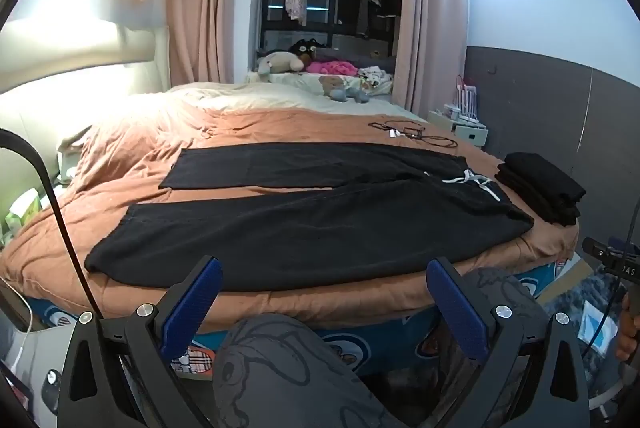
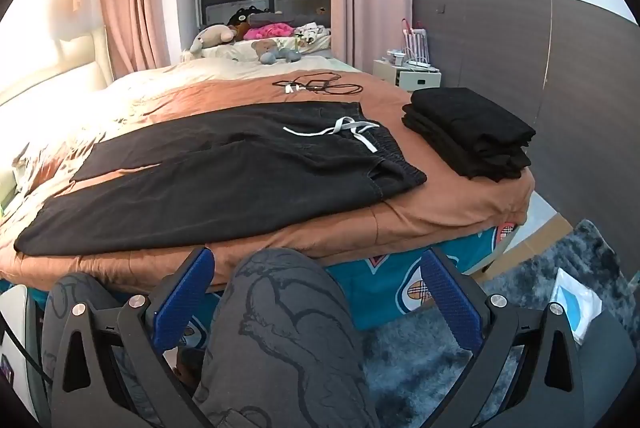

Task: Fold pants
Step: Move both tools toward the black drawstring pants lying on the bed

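A person's knee (image 1: 280, 360) in grey printed trousers sits nearest, framed by the blue pads of the left claw (image 1: 324, 304), whose jaws stand wide apart with nothing gripped. The right claw (image 2: 318, 296) is likewise spread fully and empty, over the other knee (image 2: 280, 308). Beyond them, black pants (image 1: 304, 224) lie flat and unfolded across the brown blanket (image 1: 168, 132) on the bed, legs side by side, white drawstring (image 2: 348, 130) at the waistband. A stack of folded black clothes (image 2: 468, 130) sits near the waistband, apart from it.

Left gripper (image 1: 324, 302) and right gripper (image 2: 318, 292) wide apart, empty, tilted downward.
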`<state>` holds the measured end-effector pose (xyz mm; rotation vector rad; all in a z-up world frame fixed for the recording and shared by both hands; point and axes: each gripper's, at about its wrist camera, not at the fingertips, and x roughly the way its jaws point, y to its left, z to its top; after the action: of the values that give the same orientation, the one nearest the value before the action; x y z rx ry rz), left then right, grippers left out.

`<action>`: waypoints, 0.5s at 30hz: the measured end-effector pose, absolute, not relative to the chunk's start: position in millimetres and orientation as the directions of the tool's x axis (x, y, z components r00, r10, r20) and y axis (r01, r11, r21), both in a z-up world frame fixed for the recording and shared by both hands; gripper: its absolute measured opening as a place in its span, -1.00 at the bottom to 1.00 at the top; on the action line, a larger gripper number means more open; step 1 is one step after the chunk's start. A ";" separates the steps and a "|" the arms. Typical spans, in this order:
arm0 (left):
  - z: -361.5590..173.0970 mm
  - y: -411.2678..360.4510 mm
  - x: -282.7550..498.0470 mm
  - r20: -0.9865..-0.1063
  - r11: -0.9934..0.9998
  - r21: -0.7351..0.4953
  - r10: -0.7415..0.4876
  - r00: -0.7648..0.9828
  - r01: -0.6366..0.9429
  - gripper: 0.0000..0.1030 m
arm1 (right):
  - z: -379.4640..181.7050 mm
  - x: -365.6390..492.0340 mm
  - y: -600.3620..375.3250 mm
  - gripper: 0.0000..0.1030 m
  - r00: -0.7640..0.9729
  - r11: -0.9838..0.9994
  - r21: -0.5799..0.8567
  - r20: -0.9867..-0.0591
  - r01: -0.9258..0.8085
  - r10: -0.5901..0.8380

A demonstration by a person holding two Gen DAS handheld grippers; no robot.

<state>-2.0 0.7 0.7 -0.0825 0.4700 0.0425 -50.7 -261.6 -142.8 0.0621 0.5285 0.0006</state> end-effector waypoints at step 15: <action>3.1 1.7 -16.4 -0.409 0.995 -0.096 -0.027 0.912 -0.014 1.00 | -135.7 -58.2 -260.2 1.00 0.877 0.998 0.048 -0.481 0.038 -0.010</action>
<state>-16.4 1.7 3.1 -0.0979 0.4220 -0.0065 -58.2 -260.2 -135.7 0.0561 0.5009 -0.0250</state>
